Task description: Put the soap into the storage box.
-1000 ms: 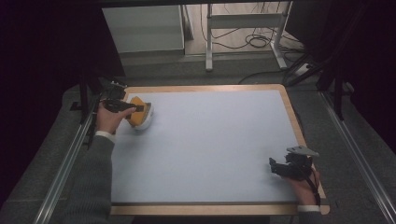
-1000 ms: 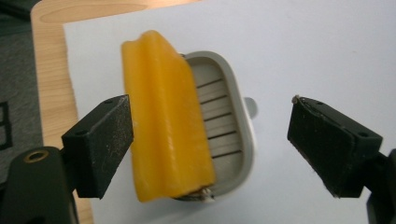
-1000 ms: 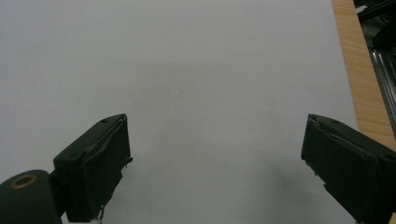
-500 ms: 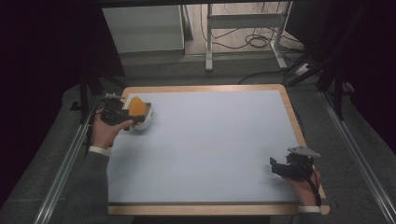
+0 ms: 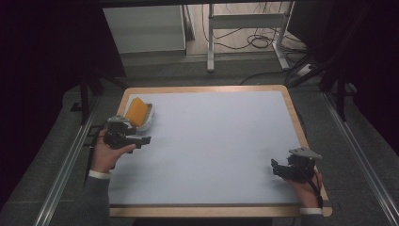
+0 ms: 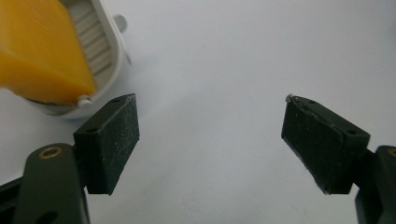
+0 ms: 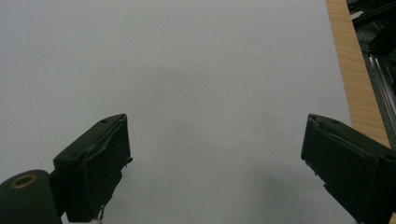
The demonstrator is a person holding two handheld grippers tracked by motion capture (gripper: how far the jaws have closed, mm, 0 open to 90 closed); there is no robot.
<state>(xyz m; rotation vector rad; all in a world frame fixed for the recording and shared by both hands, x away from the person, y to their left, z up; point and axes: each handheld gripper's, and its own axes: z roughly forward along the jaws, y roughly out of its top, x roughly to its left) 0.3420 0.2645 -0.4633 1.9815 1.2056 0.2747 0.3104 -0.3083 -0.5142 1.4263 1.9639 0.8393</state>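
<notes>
A white dish (image 5: 147, 120) with a yellow block (image 5: 136, 111) standing in it sits at the table's far left corner. My left gripper (image 5: 143, 140) hovers just in front of it, open and holding nothing. In the left gripper view the yellow block (image 6: 39, 56) and the ribbed white dish (image 6: 100, 51) lie up to the left, beyond the left pad (image 6: 112, 140). My right gripper (image 5: 276, 168) rests near the front right of the table, open, with only bare mat between its pads (image 7: 95, 163).
The pale grey mat (image 5: 211, 141) covers the table inside a wooden border (image 5: 294, 117). Metal rails (image 5: 362, 160) run along both sides. Beyond the far edge stand a table frame and cables (image 5: 254, 40) on the floor.
My left gripper has pulled back from the dish toward the person, leaving the yellow block standing in it. The right gripper has stayed put.
</notes>
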